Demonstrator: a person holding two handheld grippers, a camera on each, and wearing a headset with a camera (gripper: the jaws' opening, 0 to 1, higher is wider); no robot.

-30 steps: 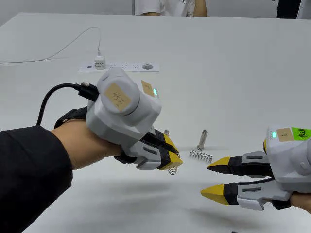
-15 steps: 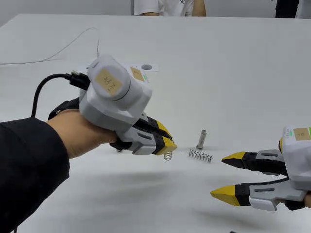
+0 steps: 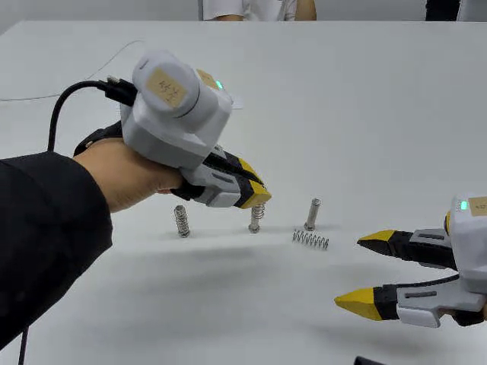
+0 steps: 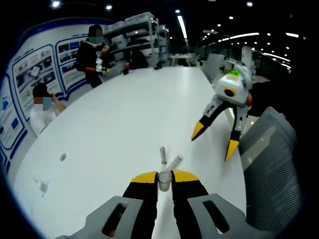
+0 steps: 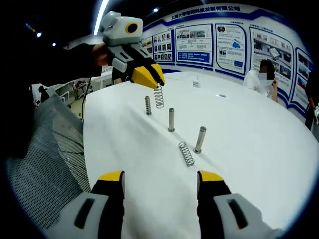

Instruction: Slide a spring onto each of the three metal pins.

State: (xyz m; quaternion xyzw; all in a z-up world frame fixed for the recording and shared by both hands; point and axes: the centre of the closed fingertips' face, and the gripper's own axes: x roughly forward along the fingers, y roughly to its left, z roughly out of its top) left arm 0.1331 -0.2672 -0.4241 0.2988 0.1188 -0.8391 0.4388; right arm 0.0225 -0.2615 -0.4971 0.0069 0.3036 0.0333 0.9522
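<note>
Nearest in the head view, the right tool point(image 3: 365, 270) hovers low over the white desk point(image 3: 365, 114). Its yellow-tipped jaws are spread wide with nothing between them. Just past its tips a loose spring point(image 3: 311, 240) lies flat on the desk, clear of both jaws. Close behind that spring stands the bare pin point(image 3: 312, 214), upright, the rightmost of three in a row.

Next along to the left is the middle pin point(image 3: 255, 225). The left tool point(image 3: 256, 199) reaches down over it from the left, jaws clenched on the held spring point(image 3: 259, 211), which hangs upright from the tips. In the head view this spring's lower end overlaps the top of the middle pin. In the right gripper view it hangs beside and beyond that pin, with a gap between them.

The left pin point(image 3: 179, 208) carries the seated spring point(image 3: 183, 226) around its shaft, down near the desk.

In the left gripper view the gripped spring sits end-on between the yellow tips, with a pin and the loose spring just ahead.

Farther back, a black cable point(image 3: 68, 106) leaves the rear of the left tool, and a person point(image 3: 255, 9) stands at the desk's far edge.
</note>
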